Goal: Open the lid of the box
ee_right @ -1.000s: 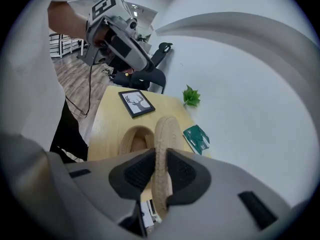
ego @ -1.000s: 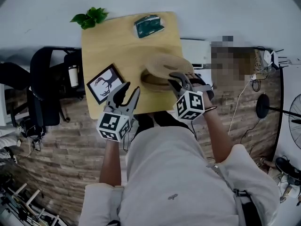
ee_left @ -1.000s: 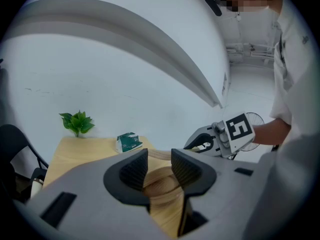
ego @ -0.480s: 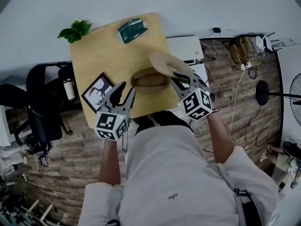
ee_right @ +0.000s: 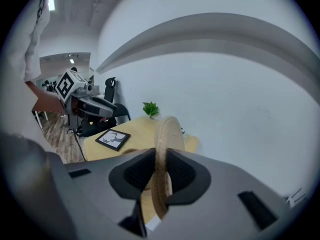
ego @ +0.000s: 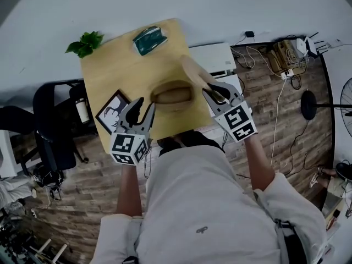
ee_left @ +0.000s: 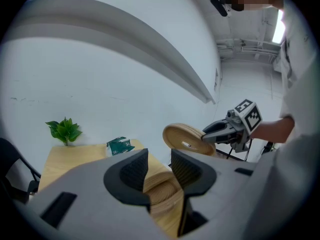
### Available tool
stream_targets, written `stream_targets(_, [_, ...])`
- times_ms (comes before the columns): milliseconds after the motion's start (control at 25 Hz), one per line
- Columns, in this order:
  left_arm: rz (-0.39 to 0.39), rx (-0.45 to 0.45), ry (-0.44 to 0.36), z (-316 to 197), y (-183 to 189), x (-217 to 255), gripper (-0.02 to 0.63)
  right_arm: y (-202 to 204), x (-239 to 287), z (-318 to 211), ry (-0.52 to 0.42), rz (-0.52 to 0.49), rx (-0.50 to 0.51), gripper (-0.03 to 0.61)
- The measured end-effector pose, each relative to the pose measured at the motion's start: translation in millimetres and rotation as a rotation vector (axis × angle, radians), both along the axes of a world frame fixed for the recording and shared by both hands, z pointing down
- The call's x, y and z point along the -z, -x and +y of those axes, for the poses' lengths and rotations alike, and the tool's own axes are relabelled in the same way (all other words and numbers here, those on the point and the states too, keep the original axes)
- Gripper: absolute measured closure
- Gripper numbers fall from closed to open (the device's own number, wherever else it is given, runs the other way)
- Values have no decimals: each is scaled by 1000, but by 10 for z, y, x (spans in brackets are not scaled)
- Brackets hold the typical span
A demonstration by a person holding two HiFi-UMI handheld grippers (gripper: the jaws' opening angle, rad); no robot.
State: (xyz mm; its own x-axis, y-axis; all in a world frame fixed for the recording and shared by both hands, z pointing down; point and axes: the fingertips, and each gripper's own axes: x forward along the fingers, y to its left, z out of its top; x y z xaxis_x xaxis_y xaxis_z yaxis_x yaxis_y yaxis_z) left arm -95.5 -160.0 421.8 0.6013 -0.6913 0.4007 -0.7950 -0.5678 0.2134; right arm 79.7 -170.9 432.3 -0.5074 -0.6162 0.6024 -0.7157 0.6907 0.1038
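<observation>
So the lid (ee_right: 165, 144) is off and up in the air, pinched on edge between the pads of the right tongs (ee_right: 161, 176), which are closed on its rim. It's a flat round disc in a tan, ringed material (could be coiled fibre or thin layered wood, I honestly can't tell), and from the left gripper view you can see concentric bands and a pale spot near its middle. The box (ego: 172, 94) sits on the light wooden worktop (ego: 121, 70), just left of the lid: a low rounded tub in the same tan stuff, open at the top, with a darker inside I can't make out. The left tongs (ego: 142, 108) hang near the box's left side with the jaws apart and nothing pressed between them; the box only shows through the gap. Beside them lies a black-framed picture (ego: 114, 110) of a deer, its corner partly covered by the tongs. At the far end are a small leafy plant (ego: 83, 44) and a green packet (ego: 149, 39), its print too small to read. The worktop's near edge is cut off by the person's torso.
</observation>
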Motion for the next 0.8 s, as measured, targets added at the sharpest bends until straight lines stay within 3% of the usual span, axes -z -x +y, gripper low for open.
stream_targets(600, [-12,36,6,63,122,-10,483,-142,107,47,79,-327,-230,505])
stream_targets(800, [-7,52,7,58,188,-28,507,-221,120,19,90,-379,-311,503])
